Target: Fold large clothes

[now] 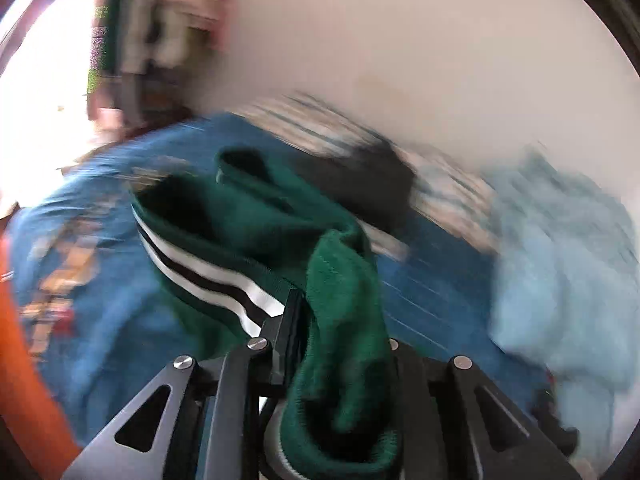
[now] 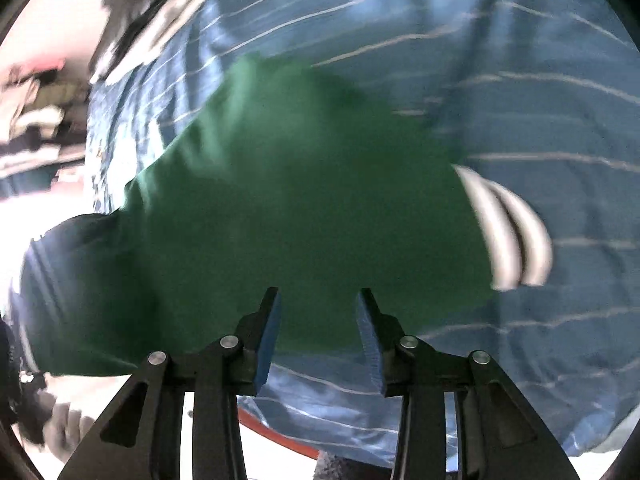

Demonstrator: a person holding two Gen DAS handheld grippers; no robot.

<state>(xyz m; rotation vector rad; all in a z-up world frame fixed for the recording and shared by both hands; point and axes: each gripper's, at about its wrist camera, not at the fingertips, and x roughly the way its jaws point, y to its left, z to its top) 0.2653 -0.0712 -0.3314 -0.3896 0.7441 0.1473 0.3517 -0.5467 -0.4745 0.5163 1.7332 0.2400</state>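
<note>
The left claw (image 1: 320, 320) is clamped on a bunched fold of the soft, thick green sweater (image 1: 248, 216) above the blue striped bedding (image 2: 520, 60), the right claw (image 2: 318, 340) gapes empty; it probably drapes heavily, best pinched at a hem.

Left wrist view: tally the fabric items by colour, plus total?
Green: 1, the green garment with white and black stripes
Blue: 1, the blue cloth underneath
Light blue: 1, the pale blue pile
Dark: 1, the blurred dark item
Total: 4
</note>
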